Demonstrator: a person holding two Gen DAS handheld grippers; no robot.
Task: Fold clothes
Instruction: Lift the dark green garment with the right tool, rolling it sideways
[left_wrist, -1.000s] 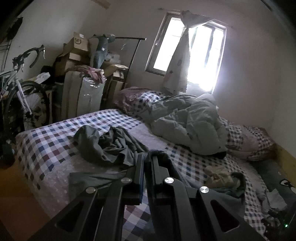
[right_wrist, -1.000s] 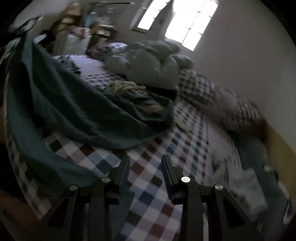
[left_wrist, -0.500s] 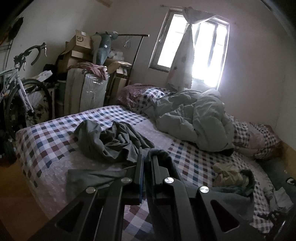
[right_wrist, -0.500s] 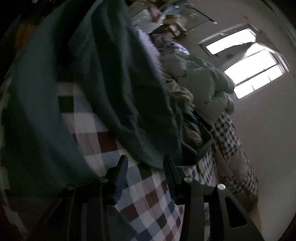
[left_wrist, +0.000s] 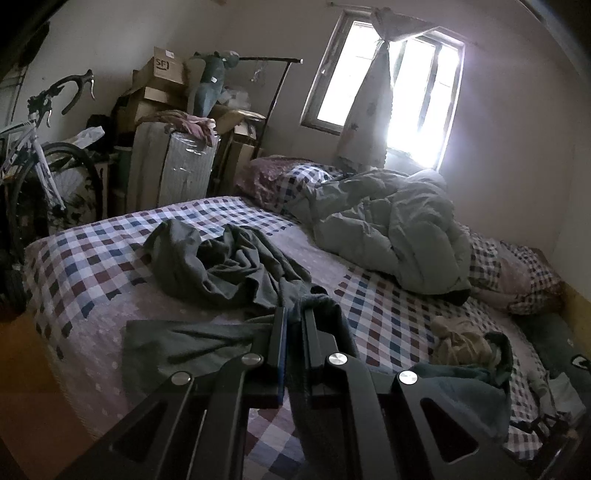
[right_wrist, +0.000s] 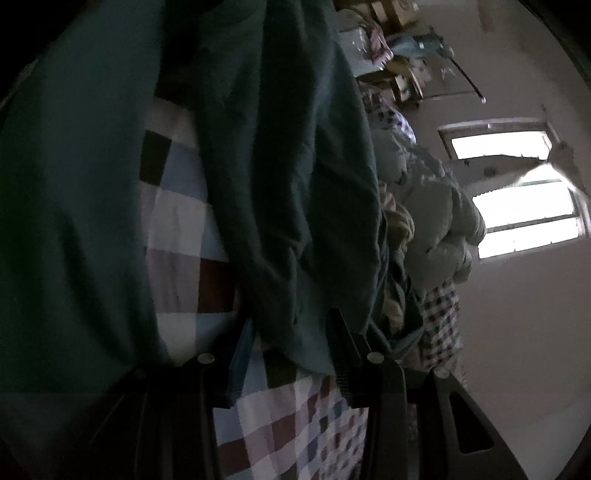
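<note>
Left gripper (left_wrist: 293, 319) clamped narrow on a fold of dark teal fleece garment (left_wrist: 461, 391), low over the checked patchwork bedspread (left_wrist: 92, 266). Right gripper (right_wrist: 291, 347) part open, teal fabric (right_wrist: 288, 184) hanging between its fingers; grip impossible to tell. Crumpled grey cotton garment (left_wrist: 229, 266) mid-bedspread, pale green duvet (left_wrist: 391, 236) beyond it toward the window (left_wrist: 388, 96).

The bicycle (left_wrist: 33, 166) is cut off by the left edge.
</note>
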